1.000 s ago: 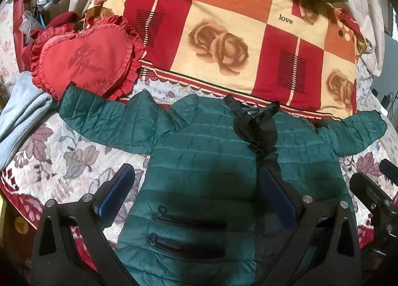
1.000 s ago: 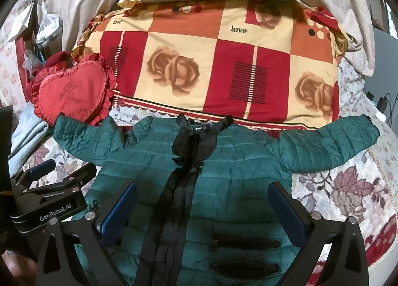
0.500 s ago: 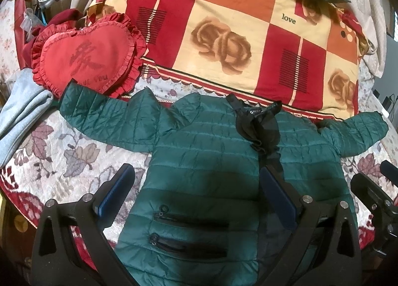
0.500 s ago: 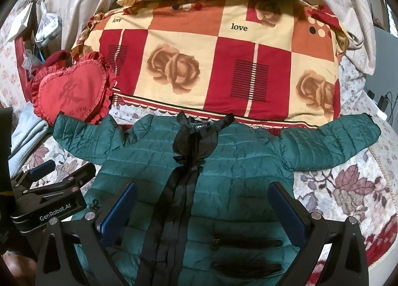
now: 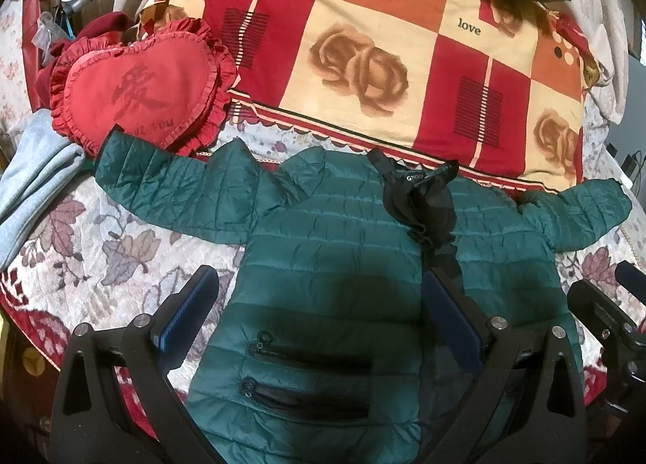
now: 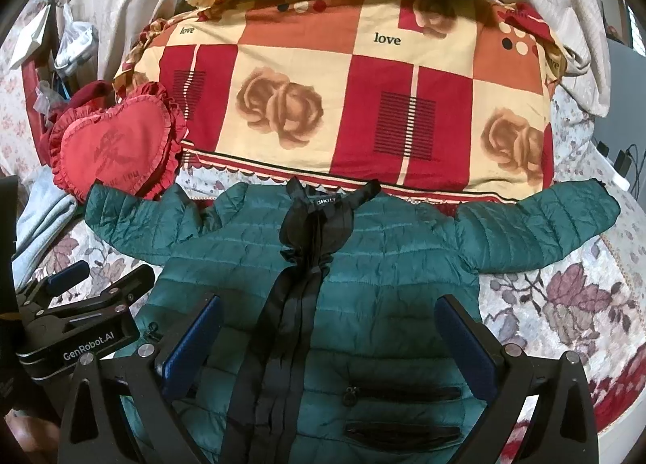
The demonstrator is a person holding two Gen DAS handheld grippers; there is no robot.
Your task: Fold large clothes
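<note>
the left gripper (image 5: 319,302) and right gripper (image 6: 327,326) are held spread wide above the green puffer jacket (image 6: 363,270), gripping nothing. the jacket is laid flat, sleeves outstretched, on the floral bedspread (image 5: 101,246). beyond its collar a red checked quilt (image 6: 343,100) is seen.

heart cushion (image 5: 137,88) | checked quilt (image 5: 387,60) | floral bedspread (image 5: 80,254) | grey cloth (image 5: 36,177)

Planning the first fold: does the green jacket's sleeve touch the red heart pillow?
Touching. In the left wrist view the sleeve cuff overlaps the heart pillow at its lower ruffled edge, no gap.
</note>
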